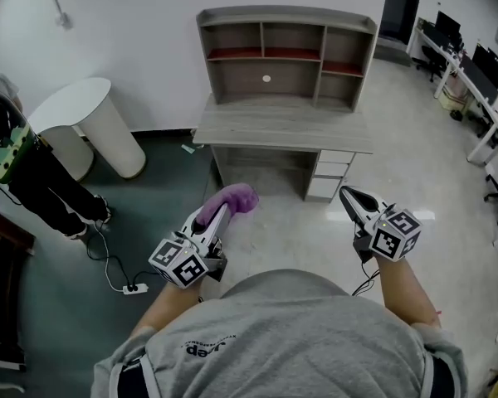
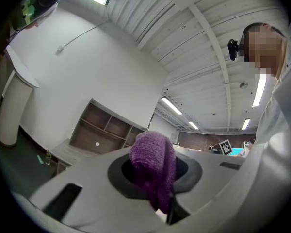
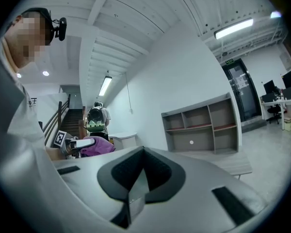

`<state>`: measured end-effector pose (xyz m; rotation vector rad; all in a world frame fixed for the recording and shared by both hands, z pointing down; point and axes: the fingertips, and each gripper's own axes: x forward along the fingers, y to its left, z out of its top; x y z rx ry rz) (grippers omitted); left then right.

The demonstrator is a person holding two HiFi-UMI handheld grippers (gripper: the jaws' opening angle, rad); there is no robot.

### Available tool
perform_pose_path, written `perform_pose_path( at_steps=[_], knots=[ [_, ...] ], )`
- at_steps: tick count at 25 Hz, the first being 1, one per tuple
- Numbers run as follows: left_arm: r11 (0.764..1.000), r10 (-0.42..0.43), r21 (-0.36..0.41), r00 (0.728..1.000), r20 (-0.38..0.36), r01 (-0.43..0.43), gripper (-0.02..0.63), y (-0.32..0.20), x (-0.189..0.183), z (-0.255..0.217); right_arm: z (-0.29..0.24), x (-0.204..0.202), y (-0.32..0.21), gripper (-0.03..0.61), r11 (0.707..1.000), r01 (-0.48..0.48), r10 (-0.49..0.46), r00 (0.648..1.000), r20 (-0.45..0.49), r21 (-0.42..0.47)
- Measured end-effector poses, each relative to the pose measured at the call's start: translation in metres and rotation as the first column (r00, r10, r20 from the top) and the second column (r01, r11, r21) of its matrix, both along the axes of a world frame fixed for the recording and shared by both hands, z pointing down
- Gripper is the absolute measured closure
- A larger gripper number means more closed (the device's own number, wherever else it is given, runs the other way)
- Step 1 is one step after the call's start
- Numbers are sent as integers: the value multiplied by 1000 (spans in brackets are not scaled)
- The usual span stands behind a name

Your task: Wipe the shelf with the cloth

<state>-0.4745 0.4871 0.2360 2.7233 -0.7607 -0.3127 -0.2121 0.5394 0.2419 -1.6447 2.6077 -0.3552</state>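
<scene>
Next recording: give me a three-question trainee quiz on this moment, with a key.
1. True or false: the right claw holds the cloth.
2. The shelf stands: A) on the desk; B) on the floor; C) in the left claw.
3. Short answer: is the cloth touching the shelf?

Key
1. False. The left claw is shut on it; the right claw is shut on nothing.
2. A.
3. No. It is held well short of the desk.
</scene>
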Motion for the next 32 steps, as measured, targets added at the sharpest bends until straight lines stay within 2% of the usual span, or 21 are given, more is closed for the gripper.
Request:
perform_pose_path(
  at_steps=[6,11,14,18,25,28,32],
  knots=[
    [999,35,-6,999,-12,-36,545,-15,61,12,18,58,-15,557,999,-13,13,1000,3,-31],
    [997,73,-38,997,10,-72,545,-66,89,27,34,81,-63,557,998,-23,24,999,20,-52],
    [995,87,-56,996,2,-86,545,-128,98,41,43,90,-118,557,998,-35,37,999,36,-50],
    [989,139,-45,990,-10,-139,545,-238,114,56,48,94,-217,557,999,-36,36,999,33,-11],
    [972,233,27,972,25,-234,545,-435,149,16,8,101,-401,557,997,-68,67,997,27,35],
    [970,242,33,970,34,-243,545,-495,170,7,1,114,-458,557,997,-71,70,997,23,29],
    [972,228,43,972,52,-230,545,-547,206,11,8,141,-503,557,998,-62,62,998,20,8]
  ],
)
